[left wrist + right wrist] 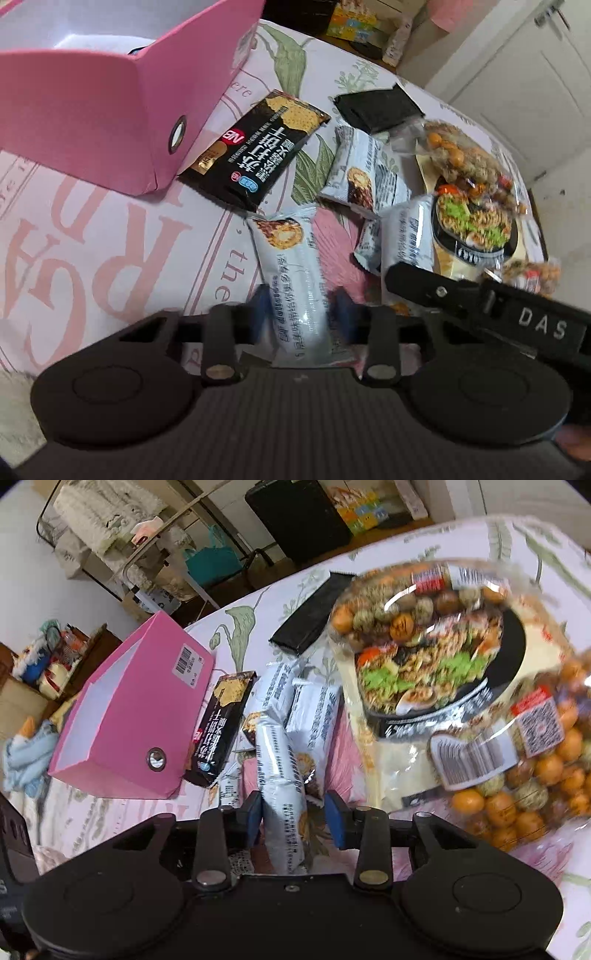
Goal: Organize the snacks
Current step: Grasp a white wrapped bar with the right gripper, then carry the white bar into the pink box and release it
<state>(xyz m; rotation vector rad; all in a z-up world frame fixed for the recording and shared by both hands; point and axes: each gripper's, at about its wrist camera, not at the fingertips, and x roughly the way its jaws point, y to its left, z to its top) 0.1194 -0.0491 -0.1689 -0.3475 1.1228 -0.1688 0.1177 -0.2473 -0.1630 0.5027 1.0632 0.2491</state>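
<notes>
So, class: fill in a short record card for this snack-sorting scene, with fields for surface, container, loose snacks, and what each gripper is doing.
surface: floral tablecloth
container: pink box, open, with a metal eyelet on its end
loose snacks: black cracker packet beside the box; white packets; clear bags of mixed nuts
left gripper: jaws apart, white packet between them
right gripper: jaws apart, another white packet between them
</notes>
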